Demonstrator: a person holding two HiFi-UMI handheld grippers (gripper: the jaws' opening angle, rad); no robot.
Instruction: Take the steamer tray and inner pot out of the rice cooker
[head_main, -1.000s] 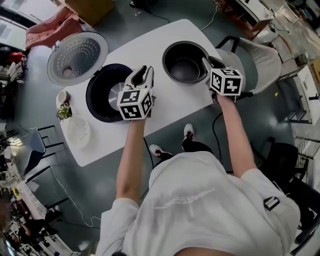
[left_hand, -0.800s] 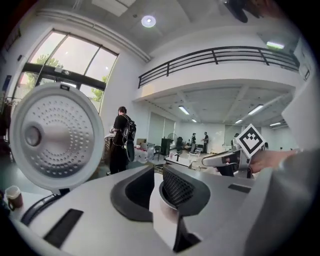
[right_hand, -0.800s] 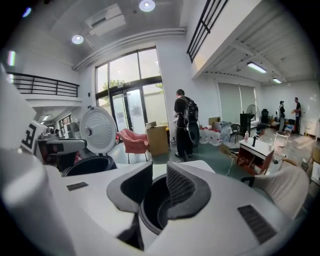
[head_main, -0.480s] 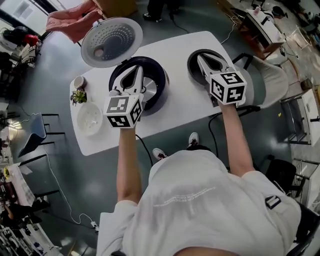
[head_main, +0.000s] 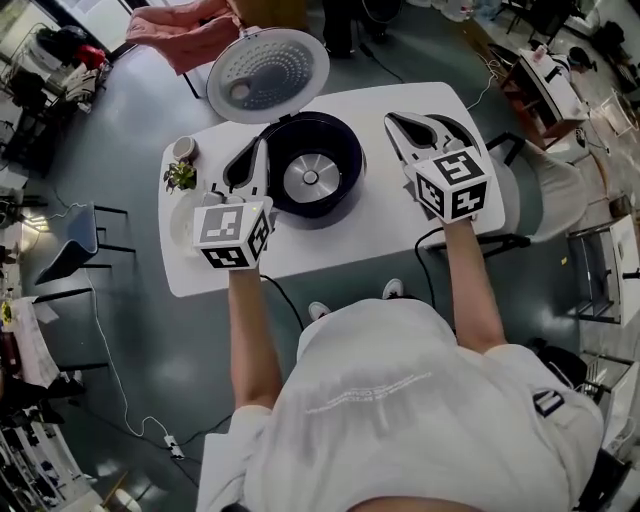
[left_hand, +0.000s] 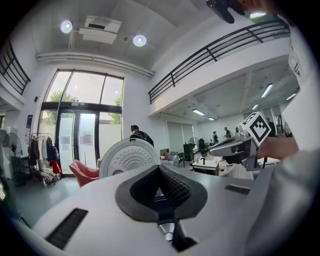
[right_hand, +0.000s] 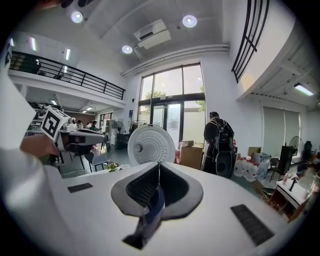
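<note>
The open rice cooker (head_main: 310, 180) fills the table (head_main: 370, 225) between the left tool (head_main: 260, 145) and the right tool (head_main: 393, 120), and its mouth is clear from above. Its raised lid (head_main: 268, 72) stands as a wall just beyond the left tool's tip. Left of that tool, a potted plant (head_main: 181, 176) and a cup (head_main: 183, 148) crowd the table's edge. A bare strip of table lies between the cooker and the right tool.
</note>
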